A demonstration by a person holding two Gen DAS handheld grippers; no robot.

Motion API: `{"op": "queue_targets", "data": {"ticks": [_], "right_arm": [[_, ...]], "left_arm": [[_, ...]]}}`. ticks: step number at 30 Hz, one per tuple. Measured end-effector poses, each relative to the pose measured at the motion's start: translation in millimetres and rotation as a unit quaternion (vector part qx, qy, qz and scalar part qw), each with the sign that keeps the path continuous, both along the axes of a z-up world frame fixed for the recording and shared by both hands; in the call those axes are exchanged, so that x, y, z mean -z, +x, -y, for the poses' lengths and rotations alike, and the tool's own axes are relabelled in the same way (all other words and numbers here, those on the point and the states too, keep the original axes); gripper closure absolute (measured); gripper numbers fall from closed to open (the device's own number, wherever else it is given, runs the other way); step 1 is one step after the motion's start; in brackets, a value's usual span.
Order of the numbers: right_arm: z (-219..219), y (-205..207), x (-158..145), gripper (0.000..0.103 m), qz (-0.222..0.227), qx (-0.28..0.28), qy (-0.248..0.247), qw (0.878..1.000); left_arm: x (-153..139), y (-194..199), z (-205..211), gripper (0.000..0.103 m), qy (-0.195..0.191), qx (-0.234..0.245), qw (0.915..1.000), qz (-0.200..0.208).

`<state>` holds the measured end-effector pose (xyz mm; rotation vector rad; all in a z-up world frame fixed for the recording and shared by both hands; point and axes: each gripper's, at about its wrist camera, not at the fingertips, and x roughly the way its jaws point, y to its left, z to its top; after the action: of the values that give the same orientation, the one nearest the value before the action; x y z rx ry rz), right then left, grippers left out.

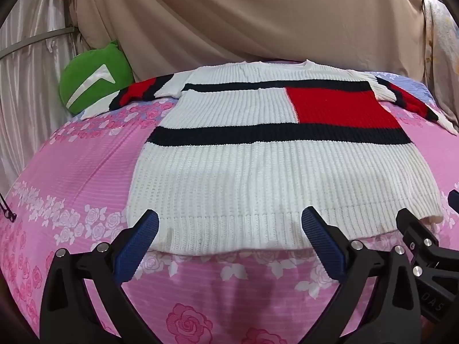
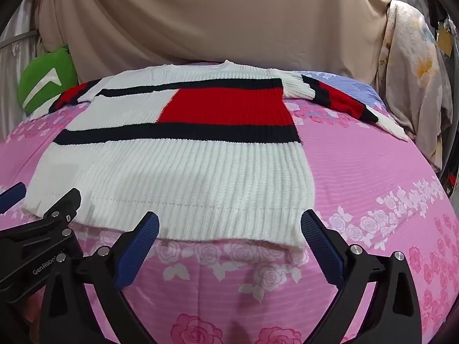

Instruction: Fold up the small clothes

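A white knit sweater [image 1: 258, 177] with black bands and a red block lies flat on the pink floral bed, sleeves spread out, hem toward me. It also shows in the right wrist view [image 2: 183, 172]. My left gripper [image 1: 229, 223] is open, its blue pads over the left part of the hem. My right gripper [image 2: 229, 223] is open over the hem's right corner. The right gripper shows at the right edge of the left wrist view [image 1: 424, 229]; the left gripper shows at the left edge of the right wrist view [image 2: 43, 209].
A pink floral bedsheet [image 1: 86, 177] covers the bed. A green cushion [image 1: 94, 83] lies at the back left. A beige drape [image 1: 258, 14] hangs behind the bed. Floral fabric [image 2: 413, 86] hangs at the back right.
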<state>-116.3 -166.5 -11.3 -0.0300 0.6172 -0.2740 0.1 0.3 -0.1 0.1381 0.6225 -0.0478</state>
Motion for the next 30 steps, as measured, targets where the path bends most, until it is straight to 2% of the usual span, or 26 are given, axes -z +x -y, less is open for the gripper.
{"op": "queue_targets", "data": {"ticks": [4,5,15,30], "right_arm": [[2,-2,0,0.005,0.002,0.000,0.006,1.000],[-2,3,3,0.005,-0.010,-0.001,-0.007,1.000],[-3,5,3,0.005,-0.010,0.000,-0.004,1.000],[-4,5,8,0.005,-0.014,-0.003,-0.005,1.000]], "left_arm": [[0,-3,0,0.006,-0.004,-0.002,1.0000,-0.005],[1,4,-4,0.006,-0.010,-0.003,0.9998,-0.019],[8,4,1,0.006,0.005,-0.001,0.9999,-0.016],[8,4,0,0.006,0.006,-0.002,0.9998,-0.017]]}}
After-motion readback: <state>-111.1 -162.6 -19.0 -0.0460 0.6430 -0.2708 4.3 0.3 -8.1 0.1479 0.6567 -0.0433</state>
